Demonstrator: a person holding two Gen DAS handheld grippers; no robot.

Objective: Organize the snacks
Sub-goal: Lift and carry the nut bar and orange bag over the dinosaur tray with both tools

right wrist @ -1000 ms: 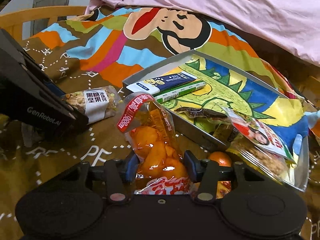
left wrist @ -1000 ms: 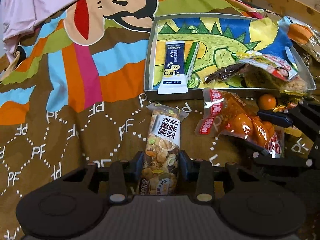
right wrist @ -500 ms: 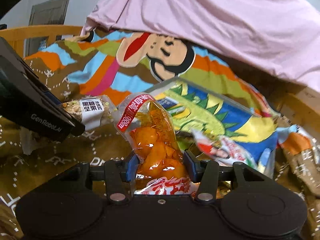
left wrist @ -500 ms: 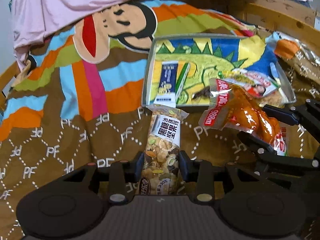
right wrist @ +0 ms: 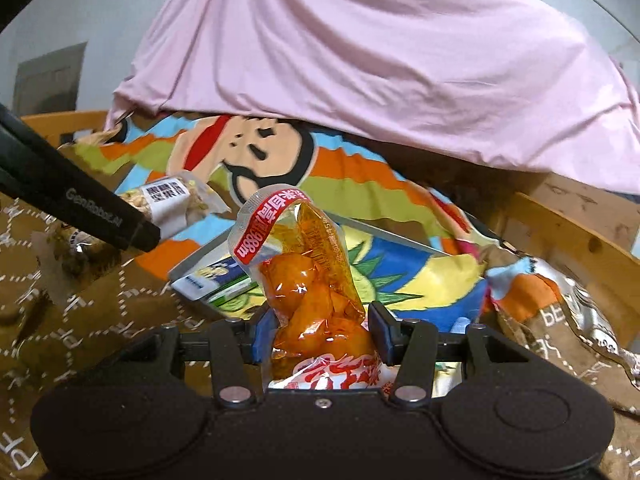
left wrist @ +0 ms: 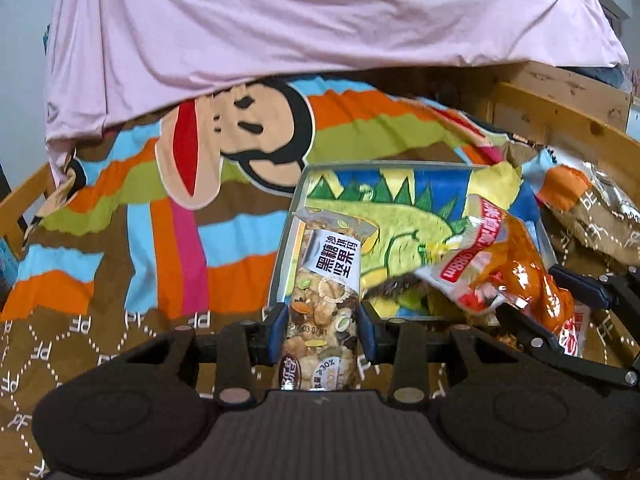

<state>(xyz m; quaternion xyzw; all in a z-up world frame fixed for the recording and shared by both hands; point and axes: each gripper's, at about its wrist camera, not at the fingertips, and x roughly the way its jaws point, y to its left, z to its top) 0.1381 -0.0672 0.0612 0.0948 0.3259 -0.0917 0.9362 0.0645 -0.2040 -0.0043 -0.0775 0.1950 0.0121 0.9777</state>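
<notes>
Snacks are being gathered on a bed whose bedspread (left wrist: 120, 264) (striped, with a cartoon monkey face) fills most of both views, a pink sheet (left wrist: 320, 20) bunched across its far side. On the bedspread lies the tray (left wrist: 298, 196), printed with a green dinosaur; in the right wrist view a blue stick pack (right wrist: 208, 276) is seen lying at its near corner. A silver and orange pouch (left wrist: 576, 192) rests just beyond the tray's right edge, outside it.

Next in size comes the orange snack bag (right wrist: 316, 296), clamped low down by the right tool (right wrist: 320, 336), its red-banded top standing free above the tray. The nut bar (left wrist: 324, 304) is pinched across its width by the left tool (left wrist: 322, 332), its far end reaching over the tray's near left rim.

A second ago both packets were lying on the bedspread in front of the tray, each already between closed jaws; since then both have been raised clear of the cloth and carried toward the tray, and the pink sheet now looms much larger in view. The grips have not slackened. It is judged that the pick-up is done for both and that placing is what remains: each packet has to be lowered inside the rim and released, with the two tools kept apart, since they are close together over the tray's near edge
</notes>
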